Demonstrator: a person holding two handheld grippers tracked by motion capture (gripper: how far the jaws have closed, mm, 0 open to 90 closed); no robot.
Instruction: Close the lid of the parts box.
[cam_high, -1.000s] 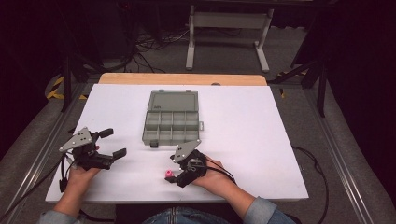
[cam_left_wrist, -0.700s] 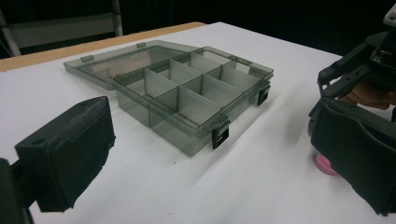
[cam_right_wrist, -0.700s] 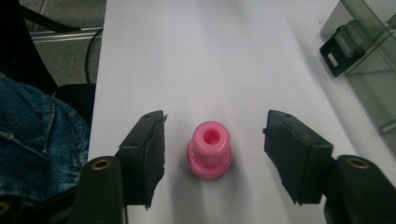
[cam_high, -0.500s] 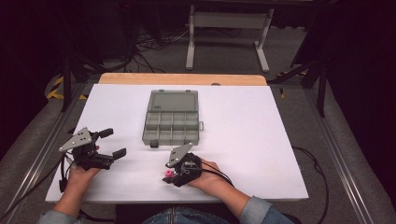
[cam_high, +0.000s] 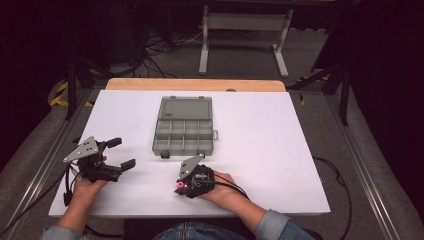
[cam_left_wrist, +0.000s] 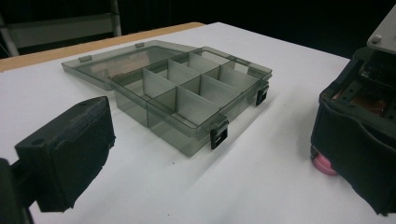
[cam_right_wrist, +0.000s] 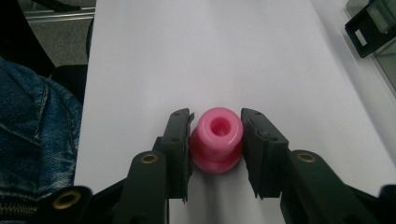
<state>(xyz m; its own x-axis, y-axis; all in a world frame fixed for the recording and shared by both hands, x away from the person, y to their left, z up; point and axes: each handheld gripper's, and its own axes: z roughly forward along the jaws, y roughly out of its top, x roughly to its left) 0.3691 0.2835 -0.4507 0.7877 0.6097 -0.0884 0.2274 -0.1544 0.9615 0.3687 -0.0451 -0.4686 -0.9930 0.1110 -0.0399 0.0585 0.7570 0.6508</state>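
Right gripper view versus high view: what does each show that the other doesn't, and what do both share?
Right gripper view alone: the hole through the pink spool, the jaws close on either side of it, and blue denim at the left edge.

High view alone: the left gripper with jaws open, the whole organizer box with its lid laid back, both hands, the wooden table edge and the floor behind.

Both: the spool at the right gripper, the white table, and a box latch.

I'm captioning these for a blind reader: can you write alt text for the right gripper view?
Two black jaws of the right gripper close around a small pink spool standing on a white table. Blue denim shows at left.
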